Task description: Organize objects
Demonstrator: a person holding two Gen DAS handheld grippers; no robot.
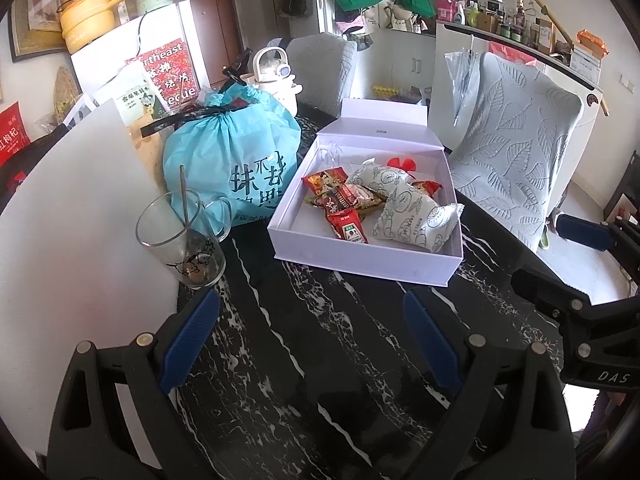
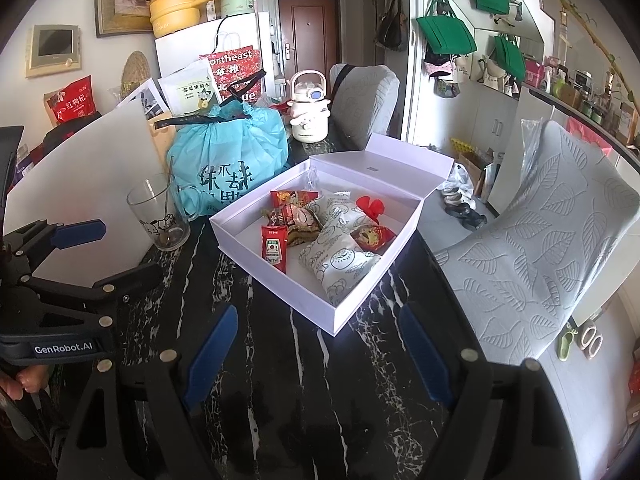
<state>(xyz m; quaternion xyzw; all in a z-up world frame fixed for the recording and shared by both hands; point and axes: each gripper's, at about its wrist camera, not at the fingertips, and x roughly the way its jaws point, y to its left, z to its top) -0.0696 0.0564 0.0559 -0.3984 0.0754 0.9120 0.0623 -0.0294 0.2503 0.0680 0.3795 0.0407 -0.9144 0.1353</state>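
An open white box [image 1: 360, 258] [image 2: 276, 276] stands on the black marble table [image 1: 320, 360] [image 2: 304, 400]. It holds several snack packets: a red sauce sachet [image 1: 350, 230] [image 2: 275, 248], white patterned packets [image 1: 416, 216] [image 2: 340, 258], and a red flower clip [image 1: 404, 163] [image 2: 370, 206]. My left gripper [image 1: 312, 340] is open and empty, above the table in front of the box. My right gripper [image 2: 316, 356] is open and empty, also short of the box. Each gripper shows at the edge of the other's view.
A tied blue bag [image 1: 232, 152] [image 2: 228, 156] and a glass with a spoon [image 1: 182, 236] [image 2: 160, 212] stand left of the box. A white board [image 1: 80, 216] leans at the left. A white kettle [image 2: 309, 108] stands behind. Leaf-patterned chairs [image 1: 516, 160] [image 2: 532, 248] are at the right.
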